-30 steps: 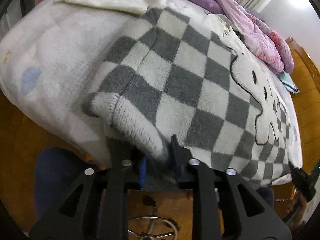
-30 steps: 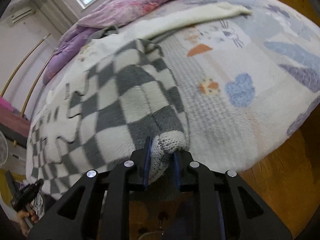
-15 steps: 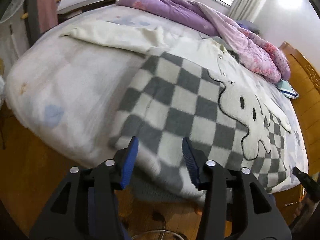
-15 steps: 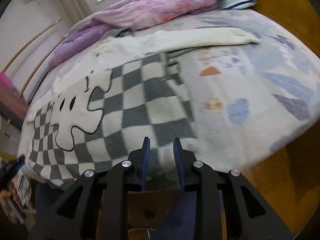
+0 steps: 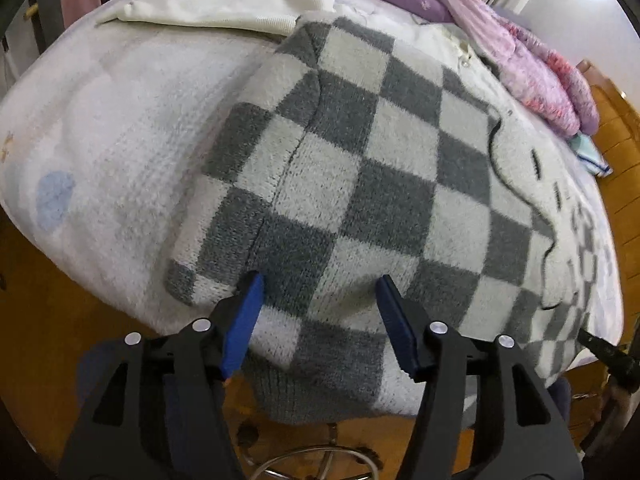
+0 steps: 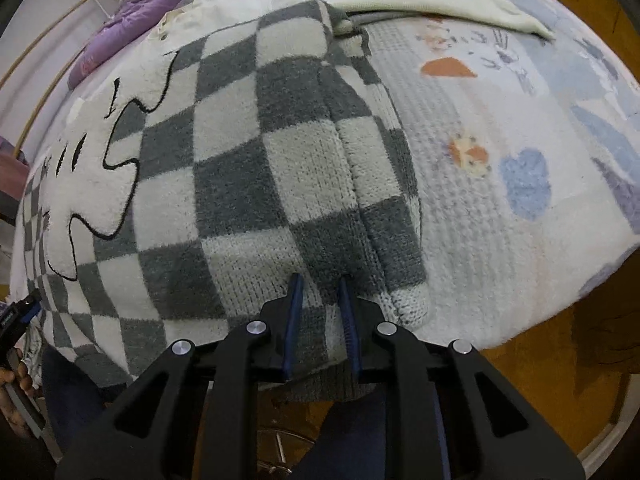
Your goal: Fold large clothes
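Here, the checkered sweater [image 5: 360, 184] lies spread flat on the bed [image 5: 100, 140], its grey and cream squares running up toward a white cartoon figure outlined in black. Its grey ribbed hem hangs over the near edge of the mattress.

My left tool [image 5: 320, 300] hovers at that near edge, released: its 2 blue pads have just been opening, and they stand well apart with the sweater's lower corner below and between them, neither pad pressing on the knit. The folded-in sleeve lies along the sweater's left side in this view, its seam running down to the left pad.

My right tool [image 6: 320, 300] sits at the opposite lower corner, pads narrowly apart and pointing down at the fabric. They have just eased a little closer. The sweater's knit shows in the gap between them, but I cannot tell whether the pads pinch it or only frame it. The other sleeve is folded in here too, its cuff [image 6: 408, 300] ending just right of the tool.

A cream garment [image 6: 420, 0] lies across the far part of the bed, beyond the sweater's collar, and a purple and pink quilt [image 5: 520, 48] is bunched behind it. Wooden floor [image 5: 60, 320] shows below the mattress edge.
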The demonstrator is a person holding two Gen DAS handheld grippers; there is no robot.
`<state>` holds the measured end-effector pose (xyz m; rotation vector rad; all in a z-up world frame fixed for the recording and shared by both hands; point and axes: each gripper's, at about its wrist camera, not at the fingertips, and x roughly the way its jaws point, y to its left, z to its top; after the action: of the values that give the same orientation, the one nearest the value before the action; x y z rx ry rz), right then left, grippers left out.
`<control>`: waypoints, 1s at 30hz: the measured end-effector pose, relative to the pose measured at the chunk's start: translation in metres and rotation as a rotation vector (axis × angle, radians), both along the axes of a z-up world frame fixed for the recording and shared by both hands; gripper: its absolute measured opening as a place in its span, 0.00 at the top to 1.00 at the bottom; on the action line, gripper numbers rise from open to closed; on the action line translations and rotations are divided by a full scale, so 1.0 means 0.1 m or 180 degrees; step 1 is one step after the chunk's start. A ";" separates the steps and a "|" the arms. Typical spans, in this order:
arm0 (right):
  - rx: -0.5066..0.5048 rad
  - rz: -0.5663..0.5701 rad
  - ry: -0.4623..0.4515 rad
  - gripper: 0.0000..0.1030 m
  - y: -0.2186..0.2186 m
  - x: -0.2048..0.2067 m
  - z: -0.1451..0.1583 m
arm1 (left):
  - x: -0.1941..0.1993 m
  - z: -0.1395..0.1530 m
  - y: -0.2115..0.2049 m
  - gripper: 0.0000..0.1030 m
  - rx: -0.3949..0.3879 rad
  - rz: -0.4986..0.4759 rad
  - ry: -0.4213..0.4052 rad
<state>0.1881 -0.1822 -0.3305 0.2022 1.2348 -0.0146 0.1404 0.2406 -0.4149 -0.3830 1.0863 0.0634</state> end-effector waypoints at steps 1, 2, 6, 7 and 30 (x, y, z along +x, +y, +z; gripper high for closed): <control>-0.0003 0.0070 -0.0096 0.83 0.09 0.01 0.12 | -0.05 0.01 0.05 0.36 -0.0062 0.0000 -0.0048; 0.0044 0.0168 -0.0189 0.83 0.21 0.04 0.23 | -0.09 0.04 0.07 0.34 -0.0164 0.0005 -0.0111; 0.0210 0.0591 -0.0416 0.83 0.80 0.35 0.55 | -0.19 0.13 0.18 0.34 -0.0419 0.0055 -0.0265; 0.0265 0.0686 -0.0425 0.83 0.98 0.48 0.59 | -0.22 0.16 0.21 0.33 -0.0447 0.0067 -0.0298; 0.0306 0.0920 0.0096 0.99 2.10 1.83 0.17 | -0.47 -0.19 0.71 0.22 -0.1261 0.0447 -0.0002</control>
<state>0.3710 0.0275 -0.3138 0.1057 1.2864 0.2932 0.0932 0.3119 -0.4336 -0.8154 1.0693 -0.0285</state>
